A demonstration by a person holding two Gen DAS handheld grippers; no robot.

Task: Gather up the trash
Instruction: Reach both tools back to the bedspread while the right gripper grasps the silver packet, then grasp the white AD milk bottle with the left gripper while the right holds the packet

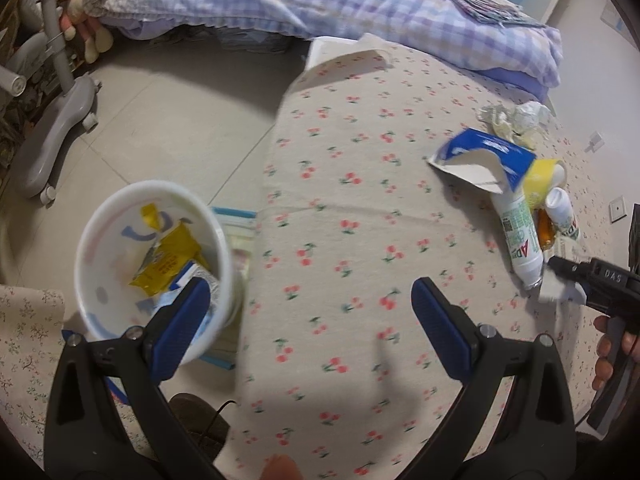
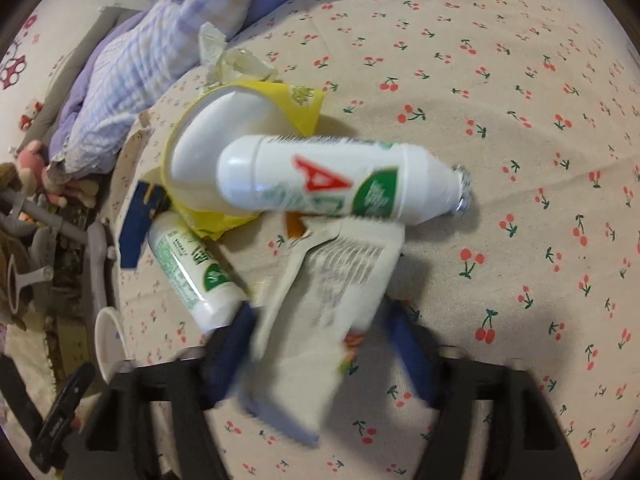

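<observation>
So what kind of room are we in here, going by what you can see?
Most likely a bedroom: a bed with a cherry-print sheet, a rumpled purple checked quilt at its far end, and a tiled floor beside it. Snack trash lies on the sheet.

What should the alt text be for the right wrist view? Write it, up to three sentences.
The right gripper holds a white printed wrapper above a cherry-print bedsheet. Just beyond lie two white bottles with green labels, a large one across a yellow paper cup and a smaller one to its left. The picture is motion-blurred.
</observation>
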